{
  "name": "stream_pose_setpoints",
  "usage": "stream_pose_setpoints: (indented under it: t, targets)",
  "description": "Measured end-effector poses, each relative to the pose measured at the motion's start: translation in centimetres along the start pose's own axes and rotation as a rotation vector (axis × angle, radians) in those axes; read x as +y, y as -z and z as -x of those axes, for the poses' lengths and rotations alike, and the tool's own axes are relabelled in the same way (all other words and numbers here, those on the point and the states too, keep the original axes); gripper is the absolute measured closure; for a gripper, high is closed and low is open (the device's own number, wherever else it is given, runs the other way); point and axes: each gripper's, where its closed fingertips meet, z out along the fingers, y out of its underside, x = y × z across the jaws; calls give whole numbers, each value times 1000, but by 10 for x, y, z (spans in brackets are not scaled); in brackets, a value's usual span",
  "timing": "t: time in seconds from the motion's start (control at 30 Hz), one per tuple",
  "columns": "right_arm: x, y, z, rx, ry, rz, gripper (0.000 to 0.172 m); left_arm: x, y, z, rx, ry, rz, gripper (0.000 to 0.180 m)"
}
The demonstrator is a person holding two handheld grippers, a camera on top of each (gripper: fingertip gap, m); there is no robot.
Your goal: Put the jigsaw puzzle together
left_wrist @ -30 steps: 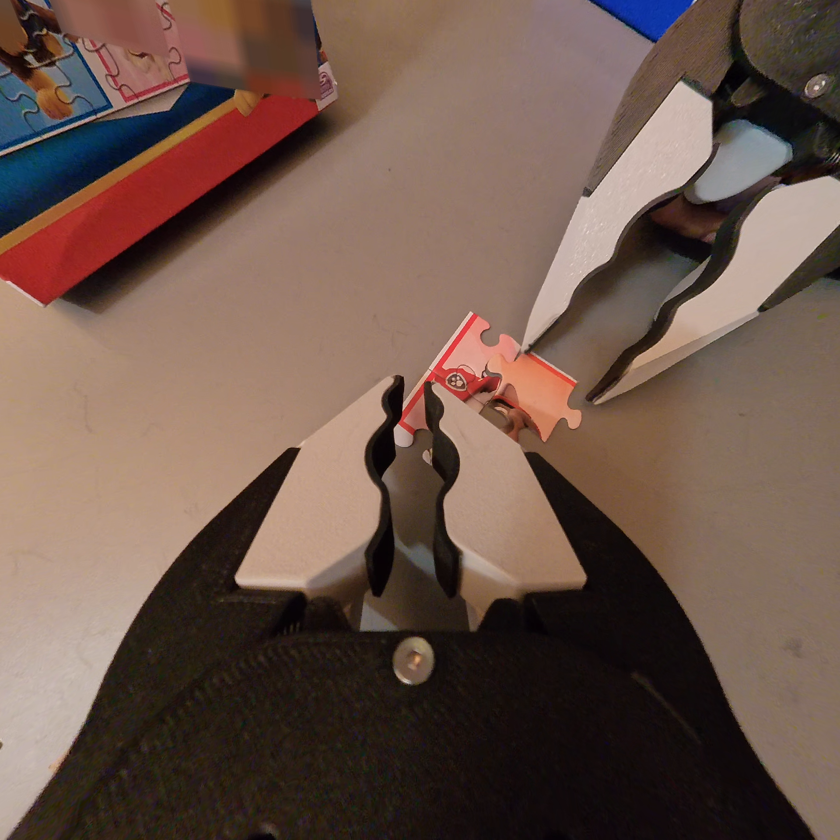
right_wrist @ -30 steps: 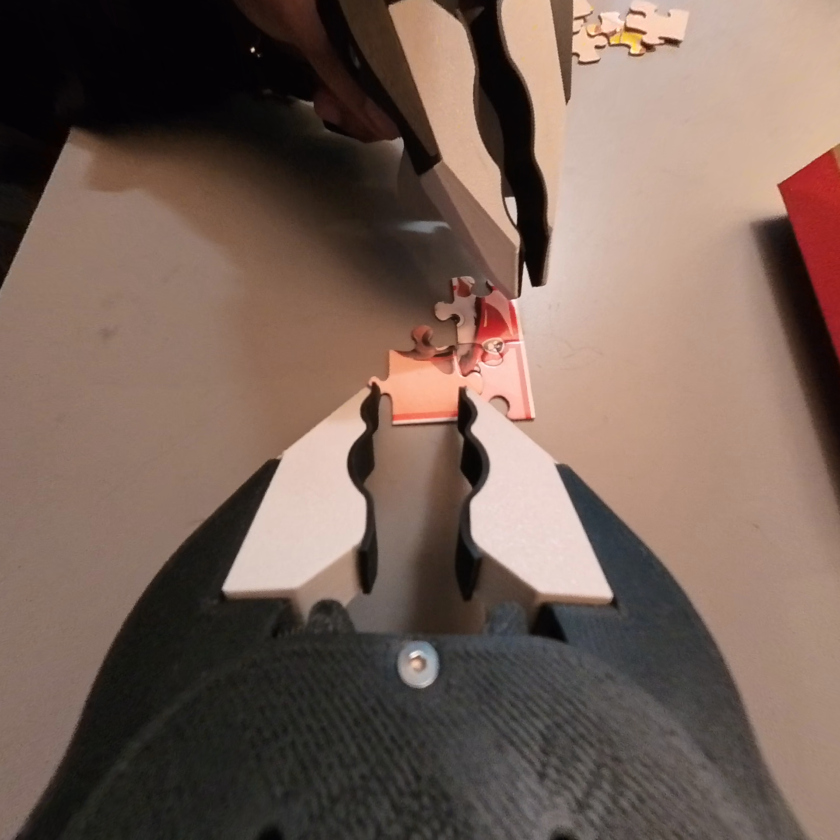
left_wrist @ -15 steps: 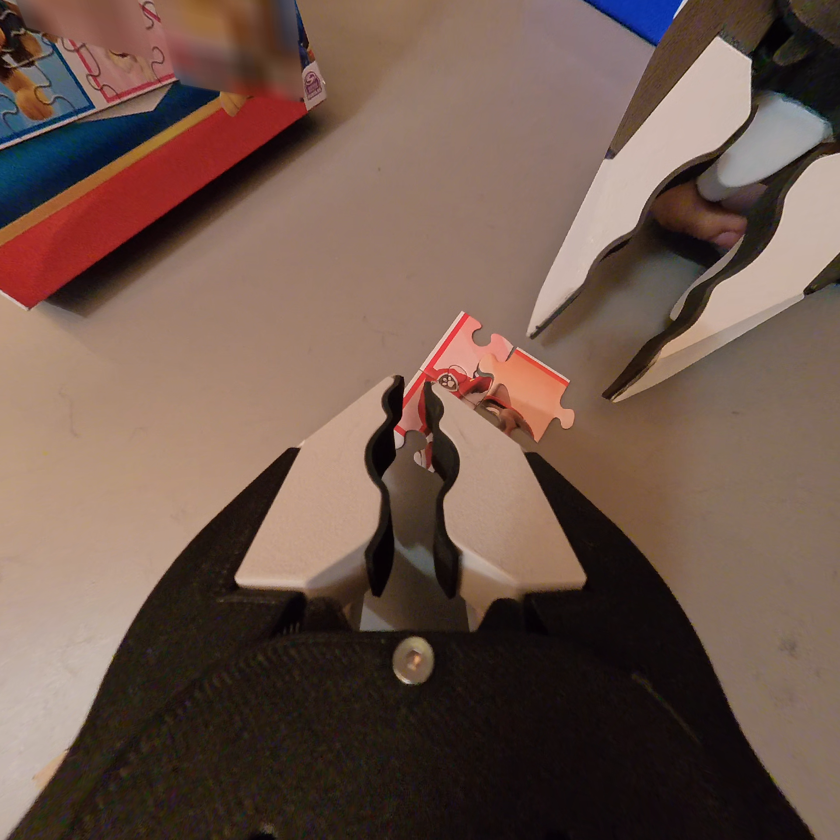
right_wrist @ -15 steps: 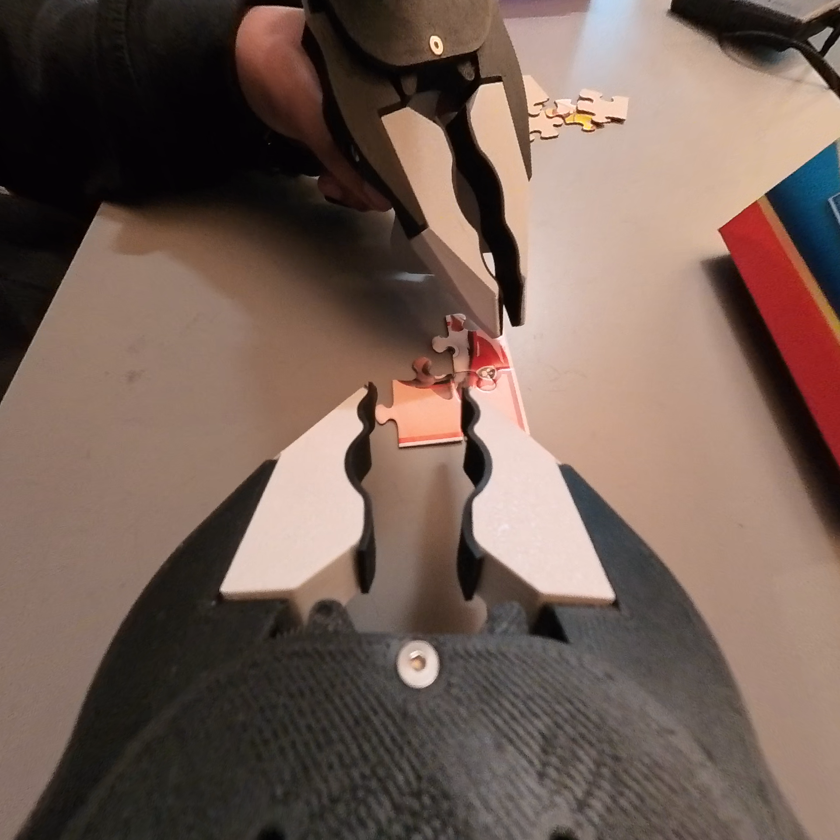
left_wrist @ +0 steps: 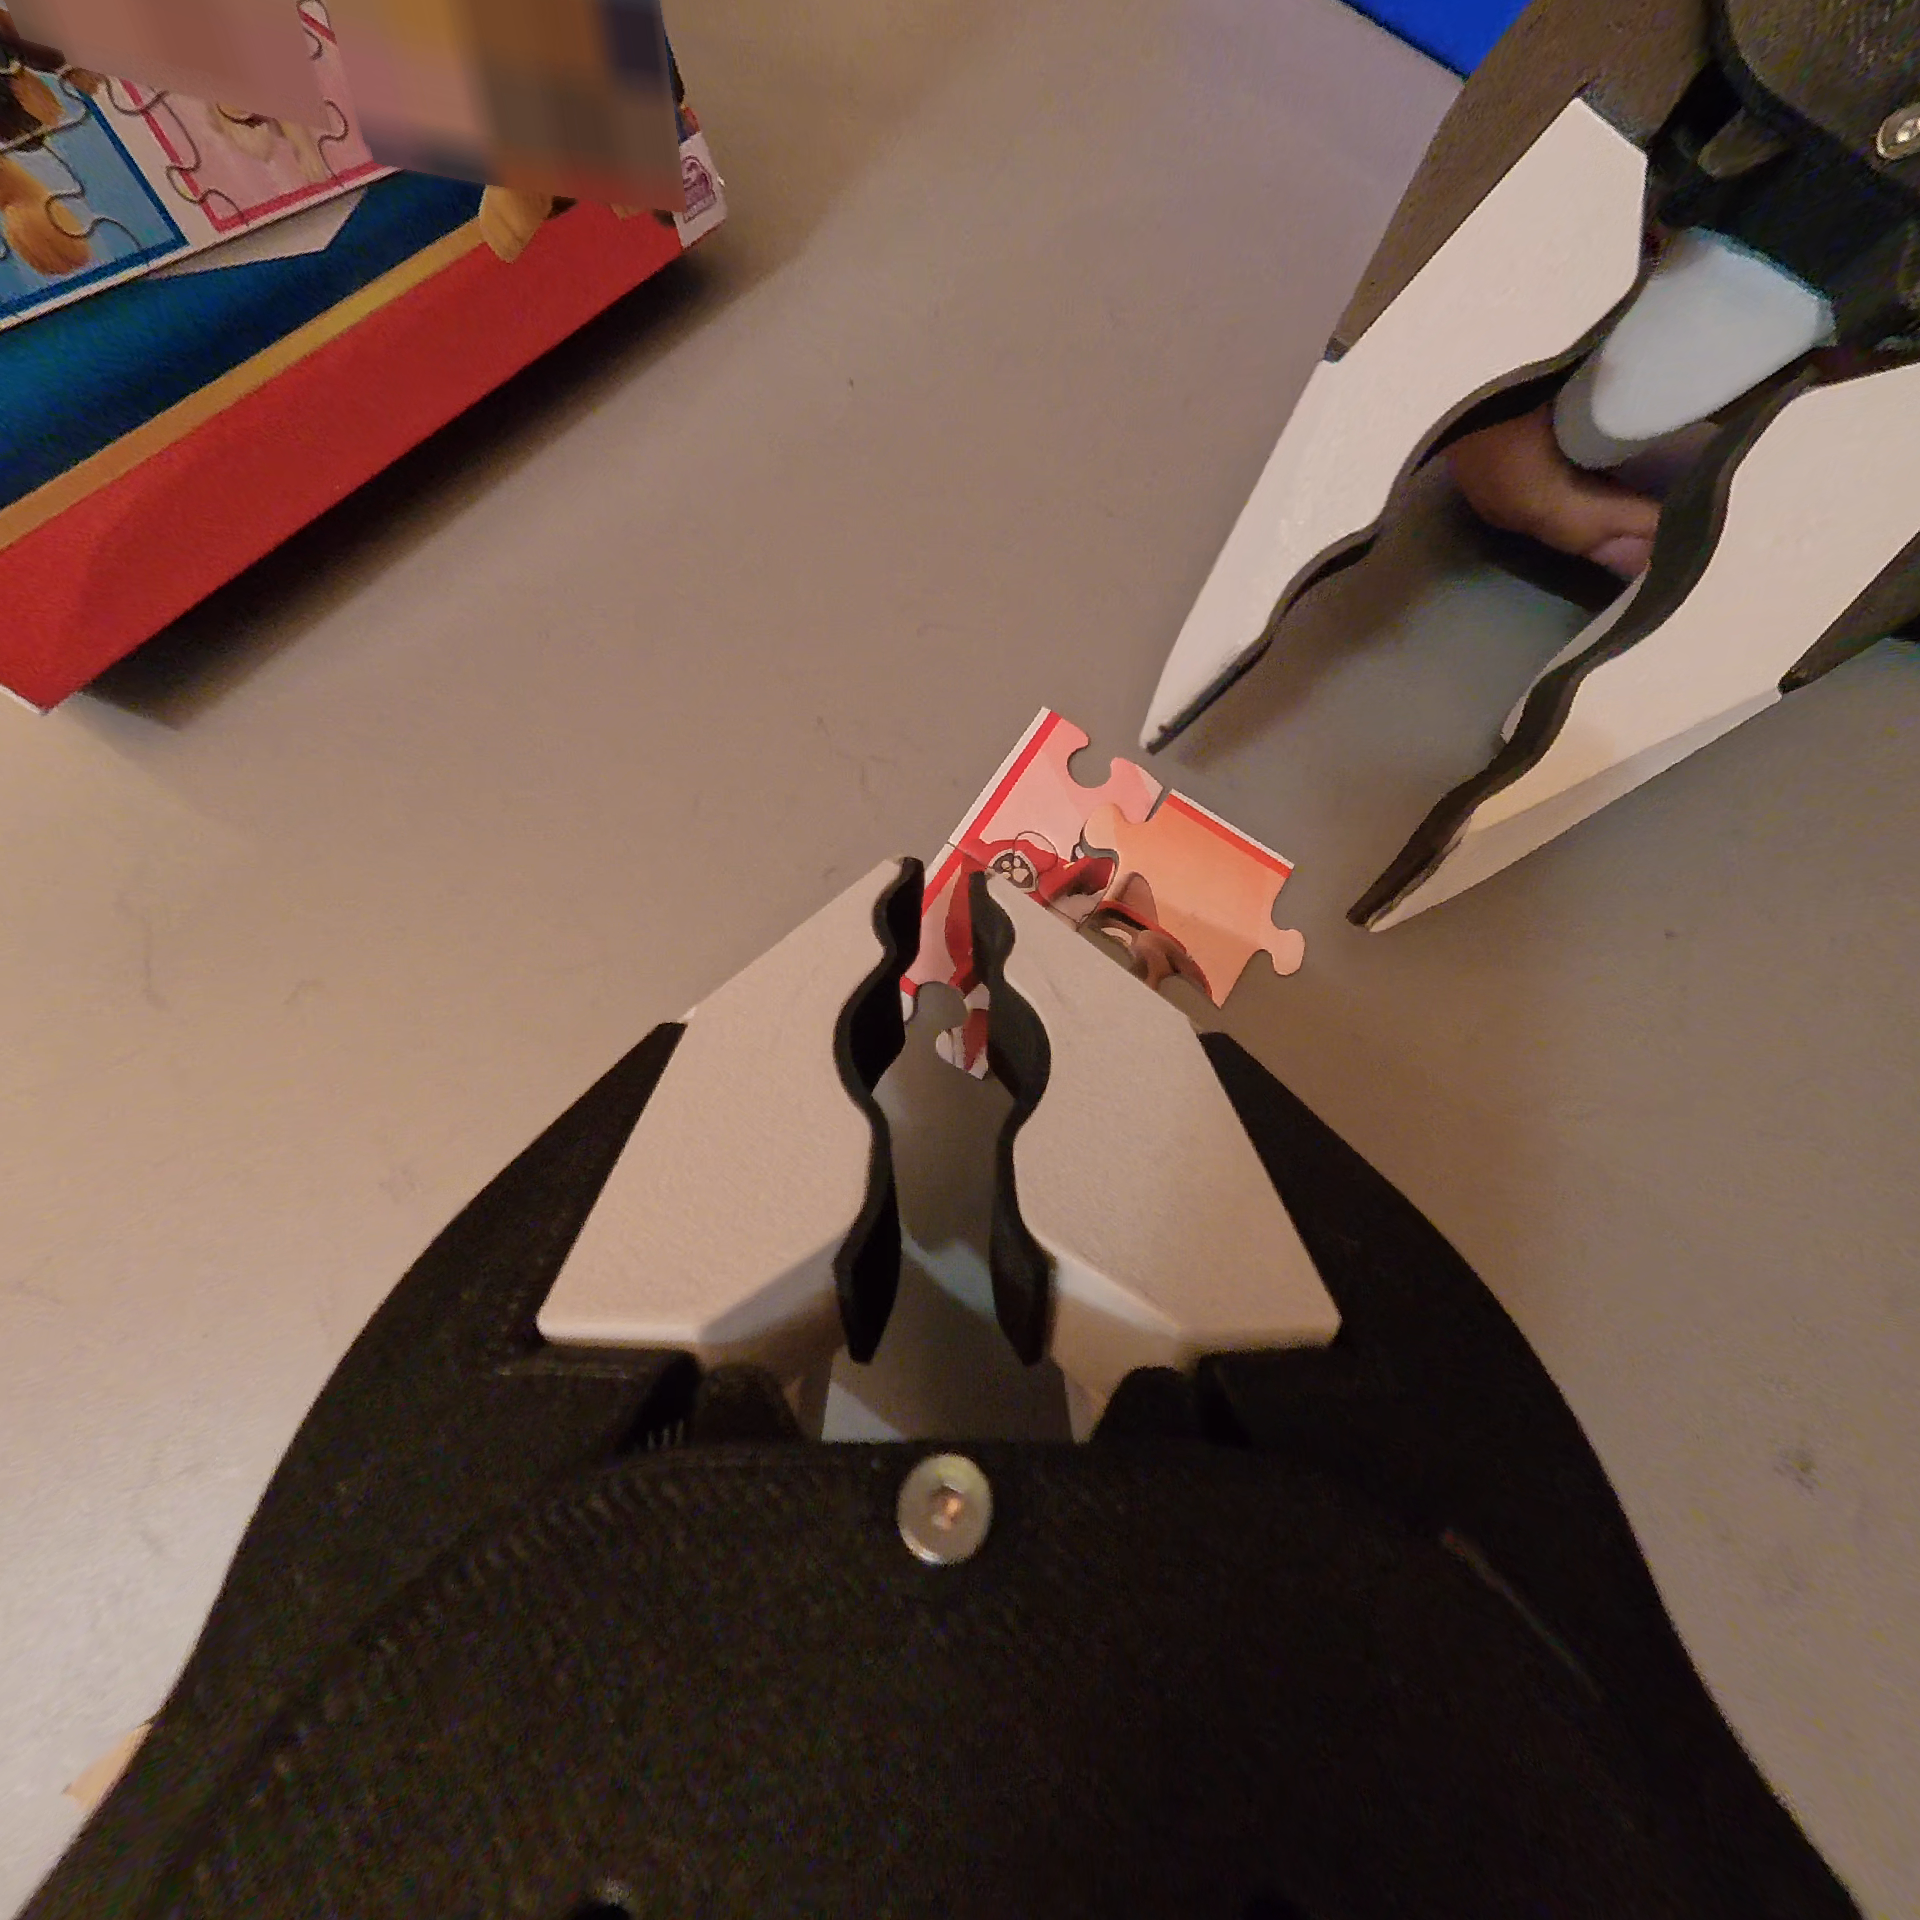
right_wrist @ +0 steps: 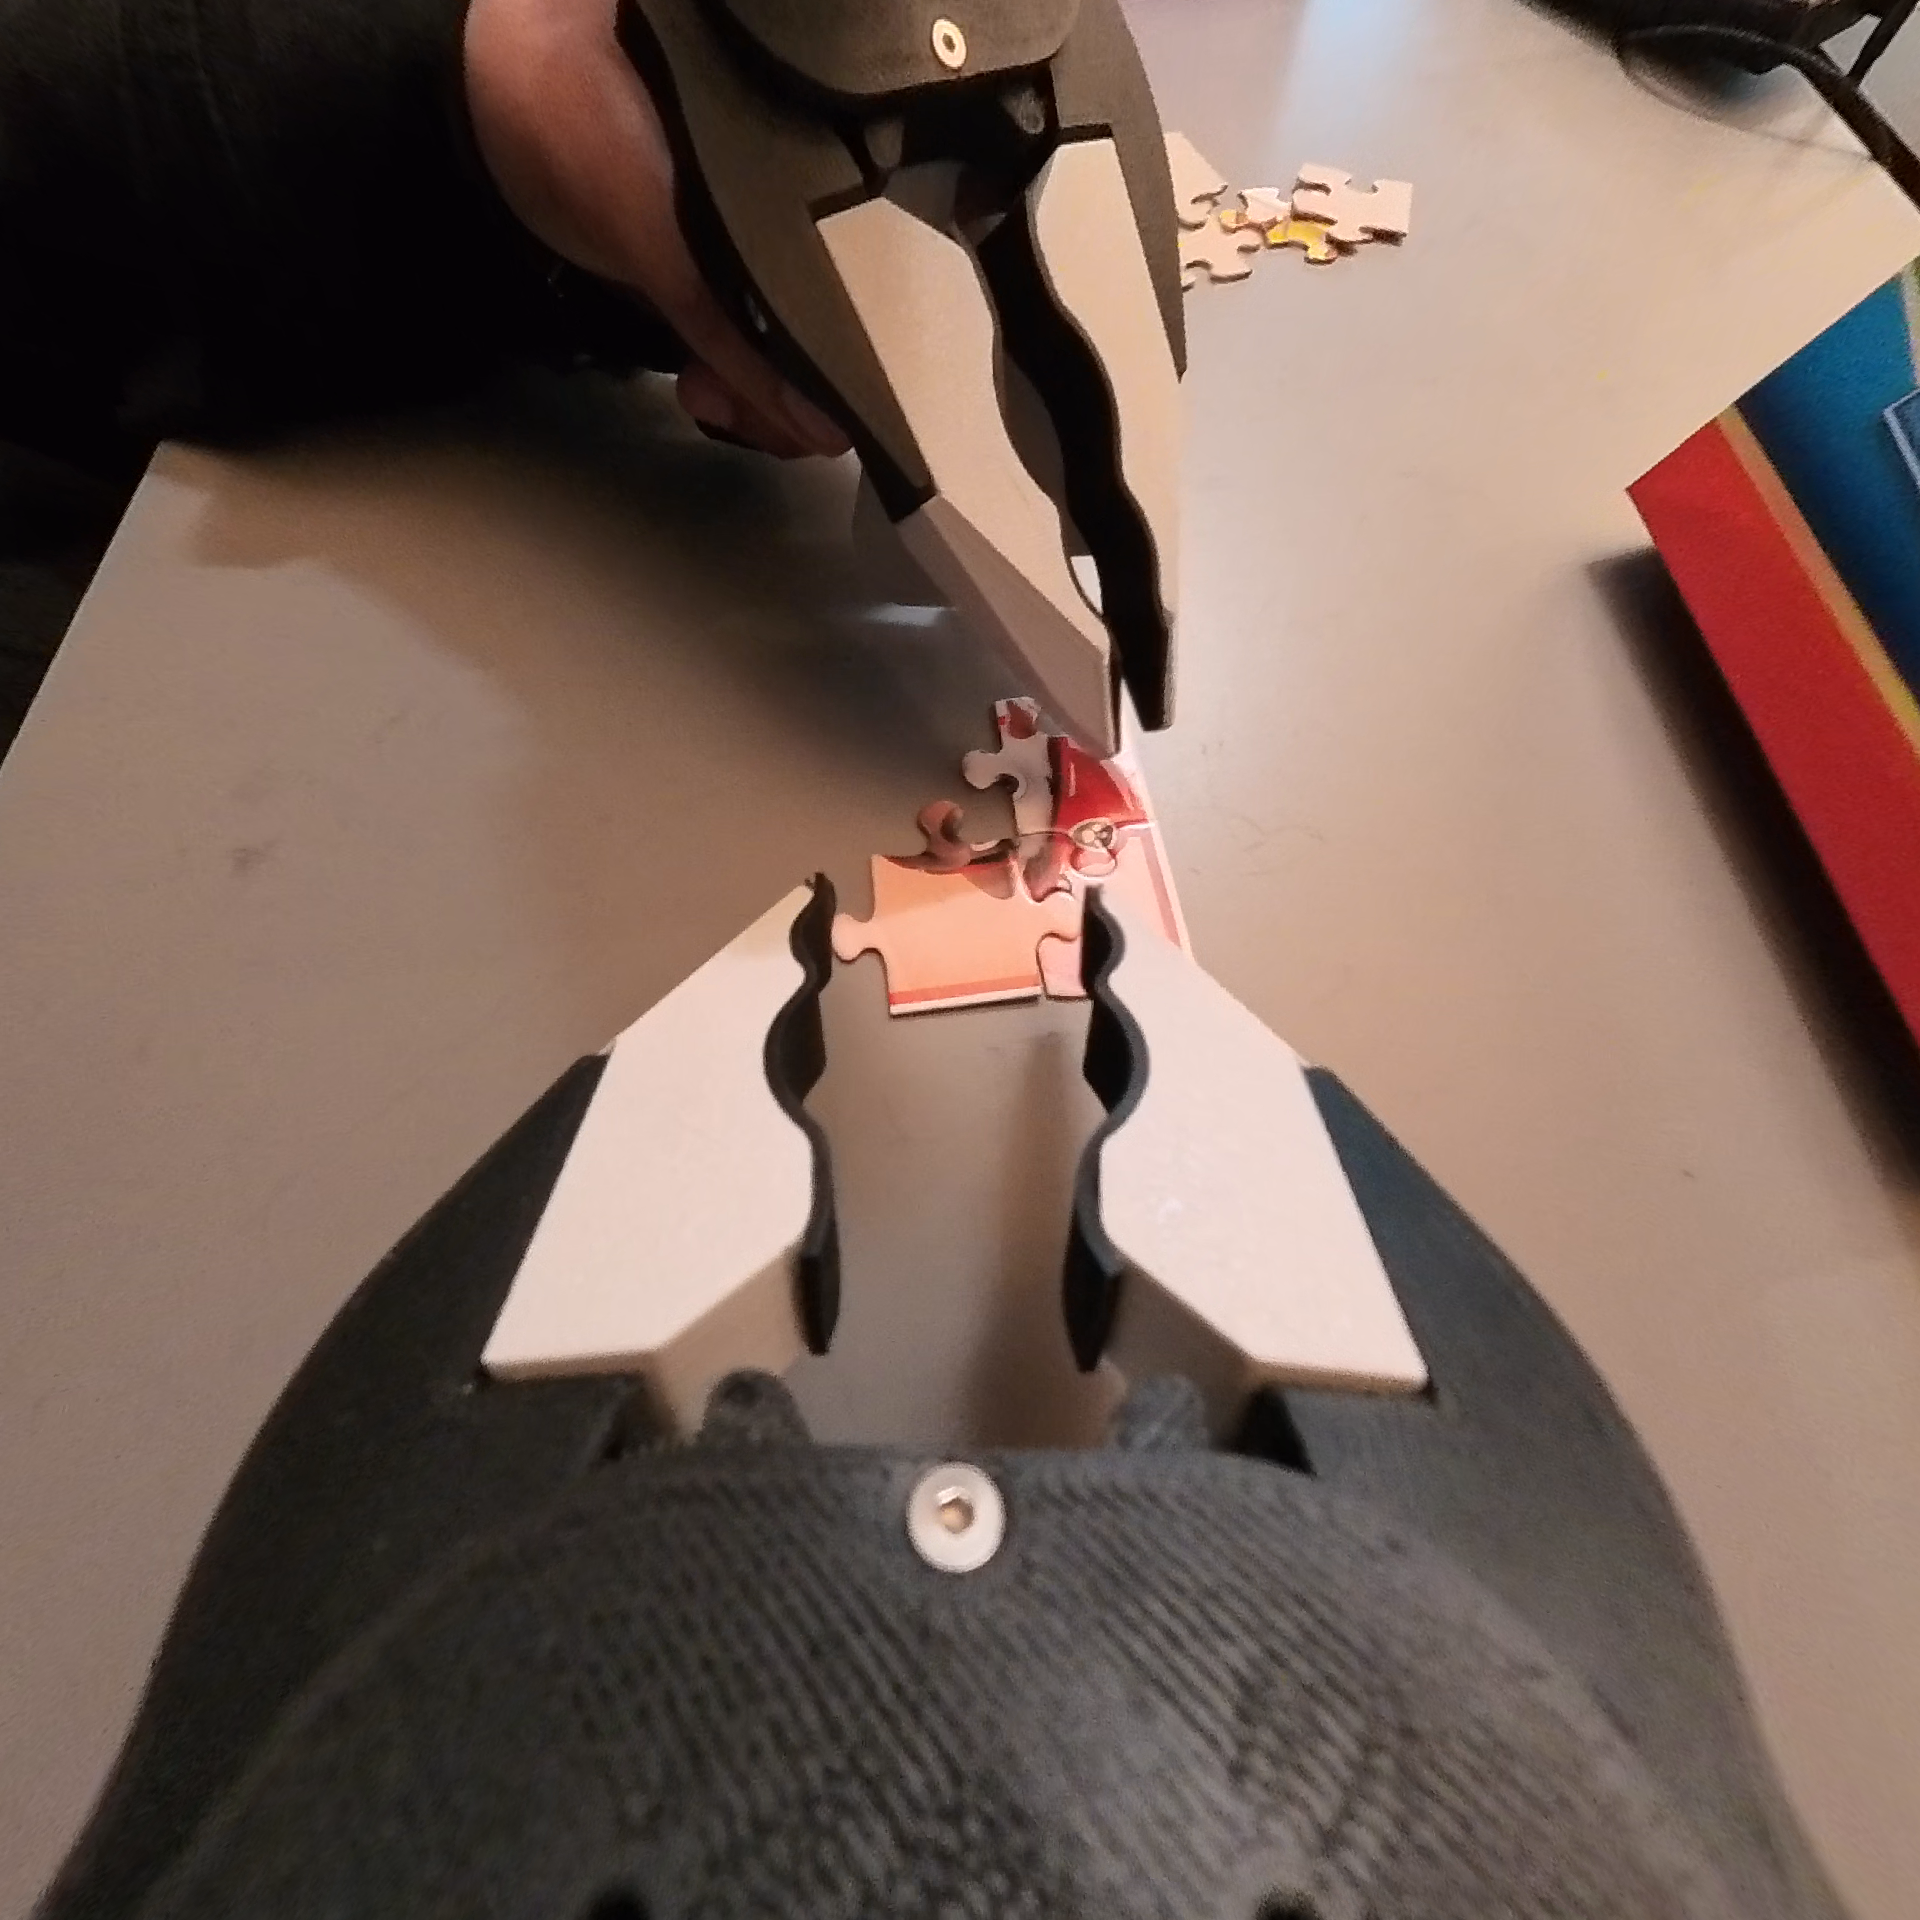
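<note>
Three joined puzzle pieces lie flat on the grey table (left_wrist: 623, 727): a pink and red corner piece (left_wrist: 1039, 821), an orange edge piece (left_wrist: 1205, 894) and a red and white piece (left_wrist: 961, 997). My left gripper (left_wrist: 940, 878) is nearly shut. Its tips rest on the red pieces, and nothing is pinched between them. In the right wrist view the left gripper (right_wrist: 1127, 717) comes down from above onto the red piece (right_wrist: 1091, 821). My right gripper (right_wrist: 956, 904) is open and empty, just short of the orange piece (right_wrist: 956, 945). It also shows in the left wrist view (left_wrist: 1257, 831).
A red and blue puzzle box (left_wrist: 260, 343) lies at the far left and shows again in the right wrist view (right_wrist: 1818, 623). Several loose pieces (right_wrist: 1299, 218) lie farther off. A dark cable (right_wrist: 1766, 52) crosses the far corner. A hand (right_wrist: 582, 187) holds the left gripper. One gripper's finger ends stand about 6 centimetres off the other's.
My right gripper has drawn back and up from the orange piece, and its jaws have widened. My left gripper has stayed on the red pieces, still nearly shut.
</note>
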Motion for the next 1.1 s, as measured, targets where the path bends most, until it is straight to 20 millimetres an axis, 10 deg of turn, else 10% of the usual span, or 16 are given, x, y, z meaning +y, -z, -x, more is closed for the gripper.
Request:
stream_pose_setpoints:
  t: [1.1]
  targets:
    - [20,-7,22,-91,-20,127,131,12,-7,-9,36,-5,64,175]
